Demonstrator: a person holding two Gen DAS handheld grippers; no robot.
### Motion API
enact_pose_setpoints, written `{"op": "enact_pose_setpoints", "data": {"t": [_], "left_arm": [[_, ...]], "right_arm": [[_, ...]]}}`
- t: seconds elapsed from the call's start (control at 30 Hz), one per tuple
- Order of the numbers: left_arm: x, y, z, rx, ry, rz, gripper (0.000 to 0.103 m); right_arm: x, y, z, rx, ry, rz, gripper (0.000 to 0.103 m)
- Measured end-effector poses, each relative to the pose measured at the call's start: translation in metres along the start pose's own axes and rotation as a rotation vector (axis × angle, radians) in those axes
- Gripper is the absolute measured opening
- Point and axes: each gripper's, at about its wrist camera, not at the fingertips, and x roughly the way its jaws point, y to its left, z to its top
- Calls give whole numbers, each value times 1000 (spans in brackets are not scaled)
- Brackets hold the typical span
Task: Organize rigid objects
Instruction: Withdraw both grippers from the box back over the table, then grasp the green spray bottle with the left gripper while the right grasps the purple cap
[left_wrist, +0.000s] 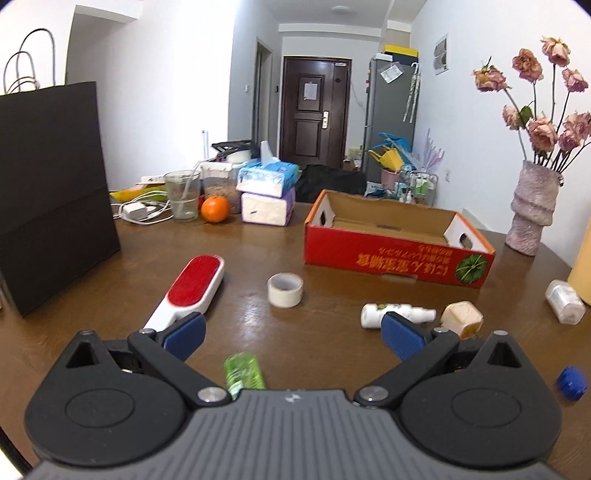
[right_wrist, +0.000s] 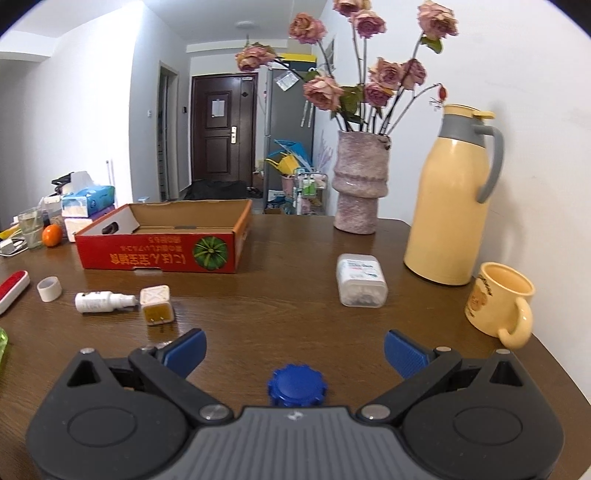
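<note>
brown wooden table (left_wrist: 332, 332), glossy, small rigid items scattered across it.

red cardboard box (left_wrist: 397, 242), open top, pumpkin print on its near wall, sits mid-table; nothing visible inside it.

in front of the box, left to right: lint brush (left_wrist: 188, 291) with red pad and white handle, lying flat; roll of pale tape (left_wrist: 285, 290) lying on its side; white spray bottle (left_wrist: 395, 314) on its side, nozzle toward a cream cube-shaped plug adapter (left_wrist: 461, 318), the two almost touching. clear plastic container with white lid (right_wrist: 361, 280) lies on its side further right, well apart from the others.

green translucent bottle (left_wrist: 243, 374) lies close under the left gripper (left_wrist: 293, 332), partly hidden by the gripper body. blue ribbed cap (right_wrist: 297, 384) sits on the table just in front of the right gripper (right_wrist: 295, 352), centred between its fingers but nearer the body than the tips.

both grippers level, low over the near table edge, pointing toward the box. both released: blue pads spread wide, nothing between them.

beyond: black paper bag (left_wrist: 51, 192) at left; glass (left_wrist: 181, 199), orange (left_wrist: 215, 209), tissue packs (left_wrist: 267, 192) at the far edge; vase of dried roses (right_wrist: 360, 184), yellow thermos (right_wrist: 454, 199) and yellow mug (right_wrist: 498, 299) at right.
</note>
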Motion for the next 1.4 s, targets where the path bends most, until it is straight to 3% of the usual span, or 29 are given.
{"op": "enact_pose_setpoints", "data": {"t": [0.8,1.2,1.4], "left_arm": [[4,10,-45,-35,90,44,103],[13,7,-50,-58,131,92,103],[16,5,-50,-64,141,115,103]], "right_arm": [[-18,-74,-57,61,44,-219,103],[9,-122,-69,121,83,-291,101],[29,-141,-69,134,104,-302,94]]}}
